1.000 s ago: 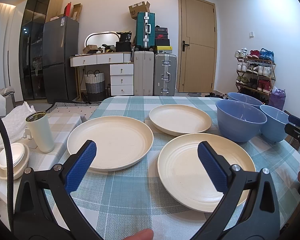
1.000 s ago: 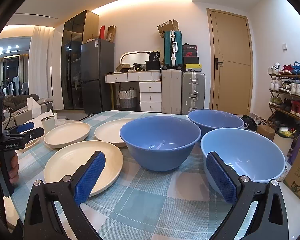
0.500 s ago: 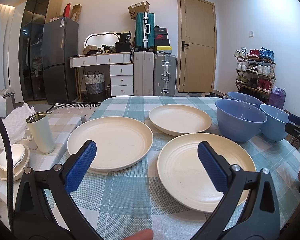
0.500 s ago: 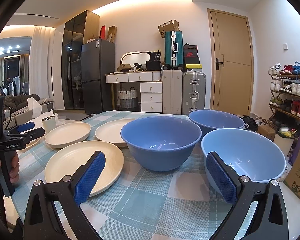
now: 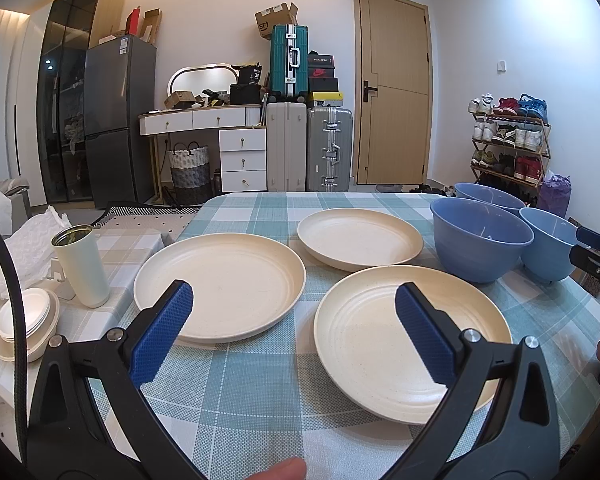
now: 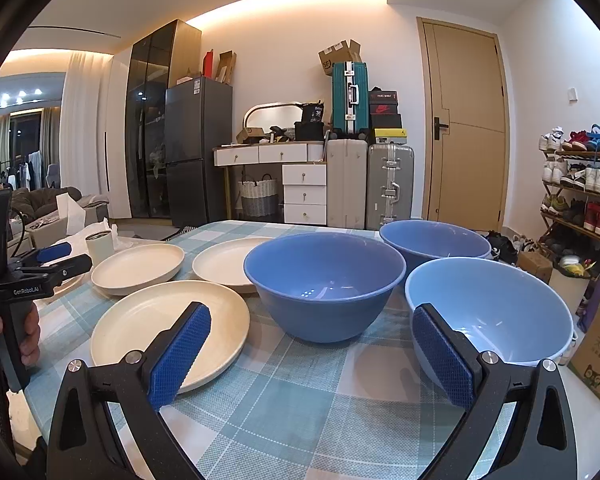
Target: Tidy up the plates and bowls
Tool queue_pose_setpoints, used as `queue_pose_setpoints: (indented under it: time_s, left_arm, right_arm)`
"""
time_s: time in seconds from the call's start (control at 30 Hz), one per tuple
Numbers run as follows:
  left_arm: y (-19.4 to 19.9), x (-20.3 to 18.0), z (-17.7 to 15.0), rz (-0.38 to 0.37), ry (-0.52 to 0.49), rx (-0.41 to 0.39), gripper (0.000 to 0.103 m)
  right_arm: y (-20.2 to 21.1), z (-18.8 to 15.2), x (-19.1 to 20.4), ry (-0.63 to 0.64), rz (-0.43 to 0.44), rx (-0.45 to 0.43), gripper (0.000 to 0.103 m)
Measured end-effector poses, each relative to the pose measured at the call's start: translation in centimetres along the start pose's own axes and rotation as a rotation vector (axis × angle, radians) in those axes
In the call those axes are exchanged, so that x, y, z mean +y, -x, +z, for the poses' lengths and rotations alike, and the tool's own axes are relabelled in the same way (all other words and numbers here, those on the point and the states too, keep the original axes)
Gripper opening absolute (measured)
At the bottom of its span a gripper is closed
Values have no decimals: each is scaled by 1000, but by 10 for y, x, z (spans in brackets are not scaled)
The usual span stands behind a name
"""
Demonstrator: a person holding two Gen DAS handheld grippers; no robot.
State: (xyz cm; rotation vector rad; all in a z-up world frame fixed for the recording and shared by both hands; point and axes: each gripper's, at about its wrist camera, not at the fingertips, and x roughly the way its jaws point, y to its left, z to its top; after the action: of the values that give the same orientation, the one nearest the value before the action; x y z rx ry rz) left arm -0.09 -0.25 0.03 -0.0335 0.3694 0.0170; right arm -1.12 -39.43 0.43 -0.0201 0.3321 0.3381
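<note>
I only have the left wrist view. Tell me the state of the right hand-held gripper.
Observer: The right hand-held gripper is open, with nothing between its fingers.
Operator: Report what it points at.
Observer: It aims between the darker blue round plastic bowl and the pale blue round plastic bowl, which sits nearest on its right.
Operator: Check inside the pale one.
Observer: It looks empty. Only light reflections show on its inner wall.
</note>
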Motion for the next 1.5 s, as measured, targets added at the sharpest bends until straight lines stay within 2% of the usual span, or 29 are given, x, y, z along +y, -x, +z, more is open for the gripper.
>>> queue_pose_setpoints:
  time_s: [1.5]
  left_arm:
    - [2, -2, 0, -1, -6, 2, 101]
  right_arm:
    - [-3, -1, -3, -25, -12, 15, 103]
